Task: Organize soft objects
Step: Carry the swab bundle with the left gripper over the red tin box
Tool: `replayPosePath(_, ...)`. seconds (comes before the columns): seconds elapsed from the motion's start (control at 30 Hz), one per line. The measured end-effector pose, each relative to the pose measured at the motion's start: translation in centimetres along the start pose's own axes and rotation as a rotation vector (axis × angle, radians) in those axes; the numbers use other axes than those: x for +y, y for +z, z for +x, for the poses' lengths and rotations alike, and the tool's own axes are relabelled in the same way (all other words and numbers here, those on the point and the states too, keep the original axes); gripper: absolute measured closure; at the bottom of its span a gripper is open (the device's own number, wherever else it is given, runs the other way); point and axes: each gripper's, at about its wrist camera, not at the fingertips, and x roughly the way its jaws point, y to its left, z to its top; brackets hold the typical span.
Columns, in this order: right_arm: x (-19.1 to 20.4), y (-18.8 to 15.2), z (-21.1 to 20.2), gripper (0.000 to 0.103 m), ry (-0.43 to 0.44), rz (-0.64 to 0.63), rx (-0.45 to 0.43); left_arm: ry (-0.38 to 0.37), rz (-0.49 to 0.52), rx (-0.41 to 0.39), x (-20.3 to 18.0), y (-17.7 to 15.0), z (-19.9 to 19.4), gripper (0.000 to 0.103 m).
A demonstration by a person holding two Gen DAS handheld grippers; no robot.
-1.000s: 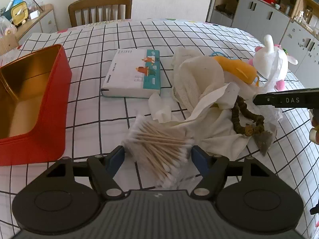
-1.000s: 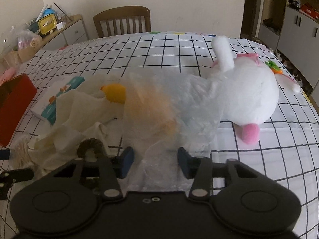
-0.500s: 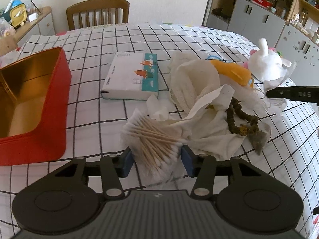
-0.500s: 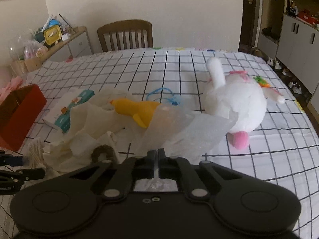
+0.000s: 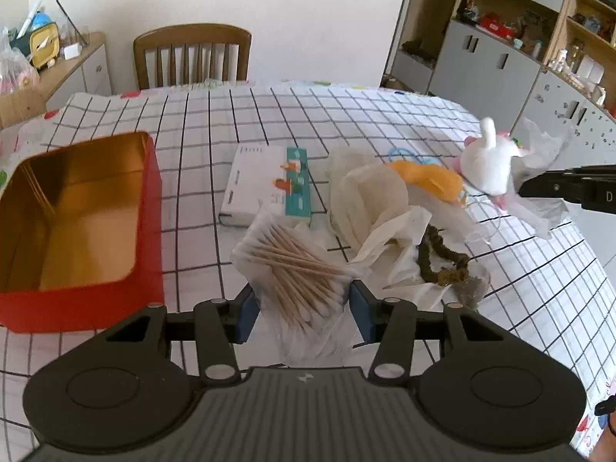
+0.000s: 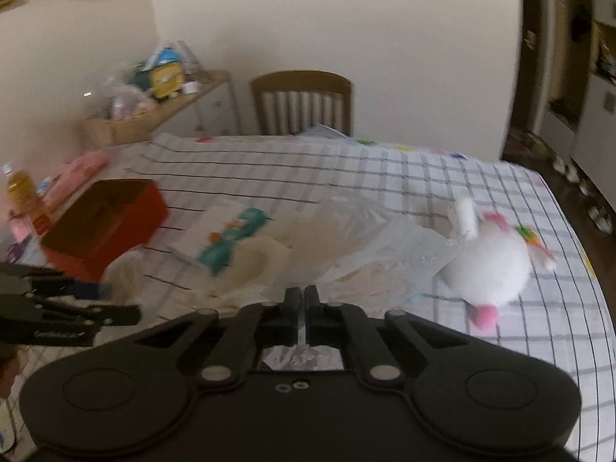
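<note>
Right gripper (image 6: 306, 300) clamped on clear plastic bag (image 6: 369, 246); white plush toy (image 6: 489, 265) seen right, red tin (image 6: 104, 227) far left.

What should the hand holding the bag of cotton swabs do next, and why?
Probably carry the bag of cotton swabs leftward over the open red tin and let go. The left gripper is shut on it, off the table, and the tin looks empty and close by.

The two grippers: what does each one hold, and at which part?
The left gripper holds the bag of cotton swabs across its near end. The right gripper is shut on an edge of the clear plastic bag.
</note>
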Motion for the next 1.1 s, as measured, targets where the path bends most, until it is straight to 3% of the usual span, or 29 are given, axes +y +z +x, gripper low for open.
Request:
replayPosePath(0.23,4.5,2.2,0.3,0.1,0.097,-0.095,0.0,-0.011,-0.01,-0.025,1.5,0.9,-2.4,0.053)
replayPosePath(0.57,11.2,5.6,2.1,0.1,0.23,-0.212,-0.001,0.045,-0.045,-0.053,6.0,1.7,-4.6,0.053)
replayPosePath(0.8,16.1,7.3,4.0,0.1,0.296,-0.289,-0.011,0.098,-0.07,-0.054,10.5,2.1,-5.2,0.053)
replayPosePath(1.1,20.3,8.7,8.1,0.1,0.342,-0.293,0.024,0.153,-0.066,-0.041,15.6,3.2,-4.6,0.053)
